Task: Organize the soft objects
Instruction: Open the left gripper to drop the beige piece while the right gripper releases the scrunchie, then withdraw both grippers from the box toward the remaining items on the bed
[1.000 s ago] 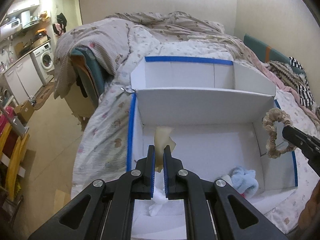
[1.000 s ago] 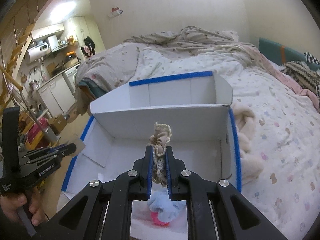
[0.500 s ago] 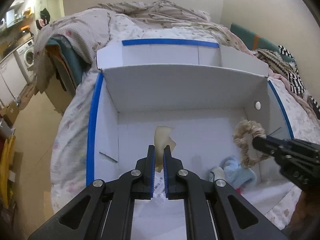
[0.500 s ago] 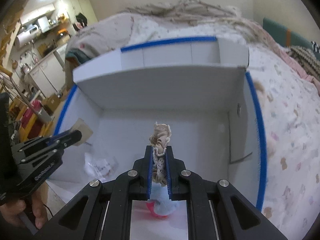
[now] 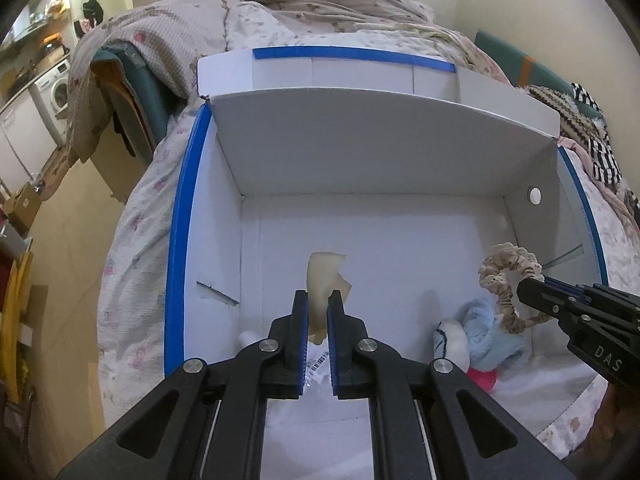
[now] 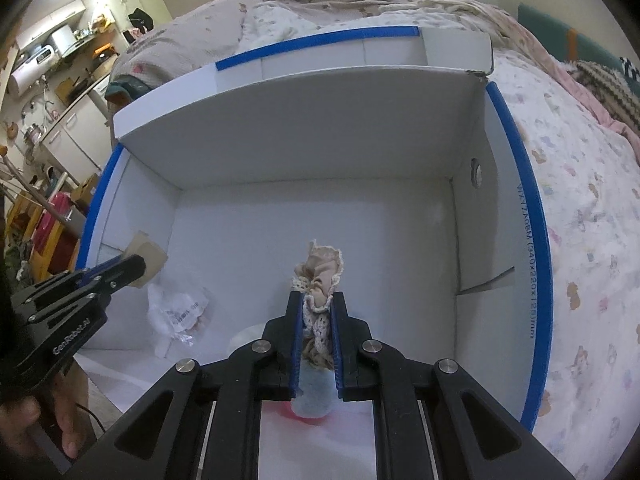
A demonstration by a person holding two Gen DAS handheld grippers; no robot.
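A white cardboard box (image 5: 384,152) with blue-taped edges lies open on the bed; it also shows in the right wrist view (image 6: 304,128). My left gripper (image 5: 317,302) is shut on a flat beige sponge-like piece (image 5: 324,280) and holds it inside the box, left of middle; it shows from the side in the right wrist view (image 6: 146,258). My right gripper (image 6: 316,302) is shut on a beige lace scrunchie (image 6: 320,268), held inside the box at the right (image 5: 508,276). A light blue and pink soft toy (image 5: 480,340) lies on the box floor below the scrunchie.
A crumpled clear plastic bag with a label (image 6: 176,312) lies on the box floor at the left. The box rests on a bed with a patterned quilt (image 6: 580,184) and rumpled blankets (image 5: 320,4). A kitchen area with a washing machine (image 5: 56,92) is at the far left.
Both grippers have moved forward and down, deeper into the box, each still holding its object. The box fills more of both views.
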